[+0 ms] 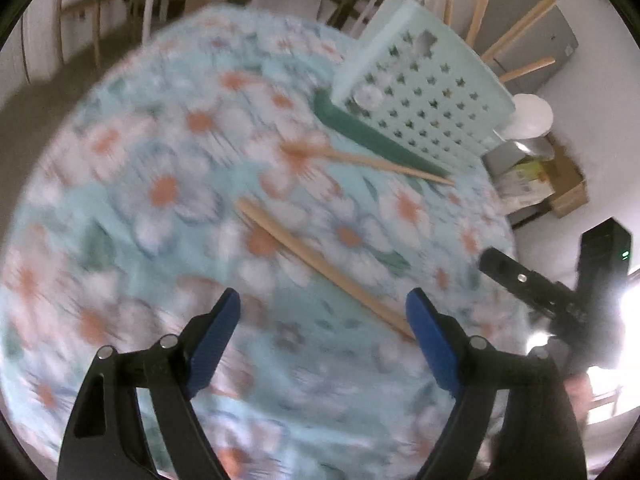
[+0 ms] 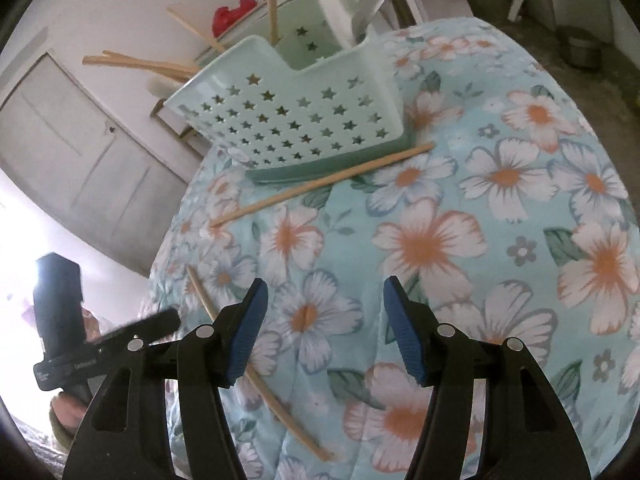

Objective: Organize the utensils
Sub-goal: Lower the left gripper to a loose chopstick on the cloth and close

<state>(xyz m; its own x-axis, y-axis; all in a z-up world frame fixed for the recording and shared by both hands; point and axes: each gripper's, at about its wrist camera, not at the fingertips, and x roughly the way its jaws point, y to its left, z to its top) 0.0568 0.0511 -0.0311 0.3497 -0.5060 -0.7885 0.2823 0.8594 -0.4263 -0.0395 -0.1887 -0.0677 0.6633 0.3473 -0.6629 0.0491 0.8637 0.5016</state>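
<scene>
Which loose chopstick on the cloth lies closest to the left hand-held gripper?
The nearer chopstick, ending beside the left hand-held gripper's right finger. The other chopstick lies farther off against the basket.

You find no readable text: only a tiny white marking on the left gripper [image 2: 72, 364], left of your right claw, too blurred to read.

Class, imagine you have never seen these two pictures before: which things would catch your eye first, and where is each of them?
Most likely the flowered tablecloth, which fills both views. Next, the pale green holder with star holes at the table's far side, with chopsticks sticking out of its top. Then two loose chopsticks on the cloth: one beside the holder's base, one nearer the open left gripper and open right gripper.
</scene>
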